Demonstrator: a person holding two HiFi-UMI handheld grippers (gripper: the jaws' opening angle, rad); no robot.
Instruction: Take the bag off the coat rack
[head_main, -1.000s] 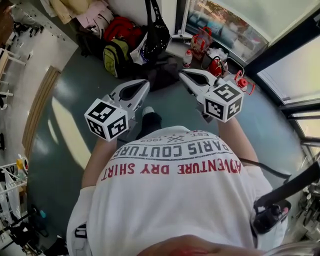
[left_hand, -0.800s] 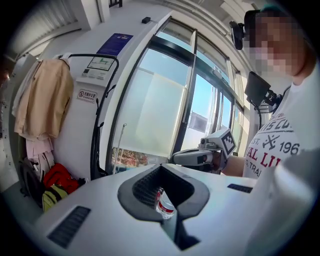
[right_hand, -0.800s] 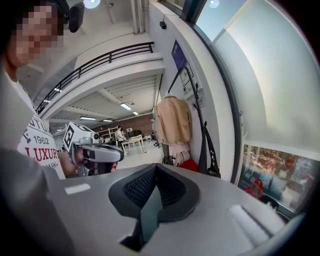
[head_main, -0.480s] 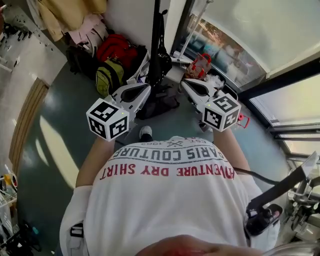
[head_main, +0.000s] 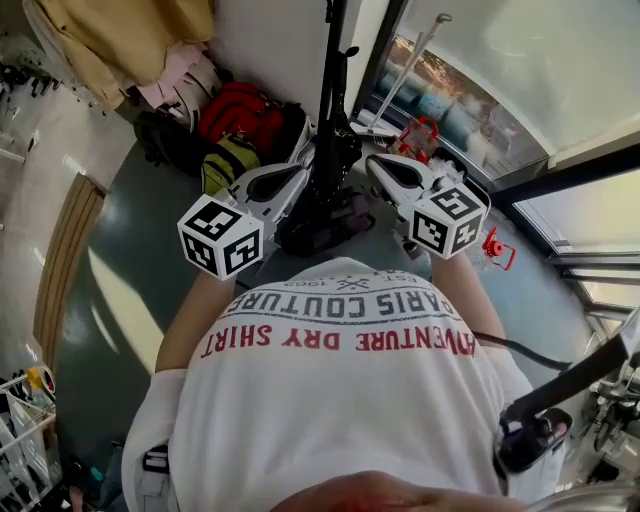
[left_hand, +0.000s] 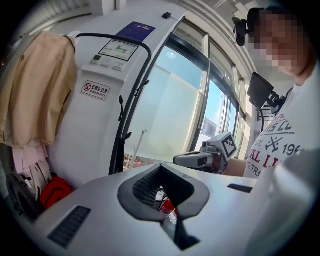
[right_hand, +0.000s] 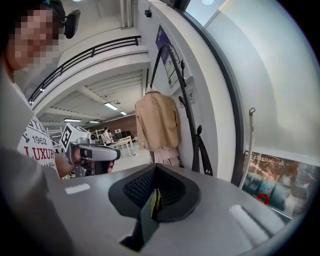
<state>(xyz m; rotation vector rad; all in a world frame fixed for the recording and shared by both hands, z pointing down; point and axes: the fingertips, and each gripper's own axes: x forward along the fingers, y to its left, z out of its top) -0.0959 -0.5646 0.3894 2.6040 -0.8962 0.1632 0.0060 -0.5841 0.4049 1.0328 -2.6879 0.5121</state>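
Your white T-shirt (head_main: 340, 420) reads "ADVENTURE DRY SHIRT" in red and "PARIS COUTURE" in grey, with "1962" beside it.

We see smooth, matt pale-grey plastic on the left gripper (head_main: 292, 172) and right gripper (head_main: 374, 165), each lined with ribbed black pads (right_hand: 136, 189), a glossy black metal coat rack (head_main: 328, 60) with a matt black cloth bag (head_main: 338, 150), a soft tan cloth coat (head_main: 120, 35), and a smooth floor (head_main: 120, 250) with a dull sheen.
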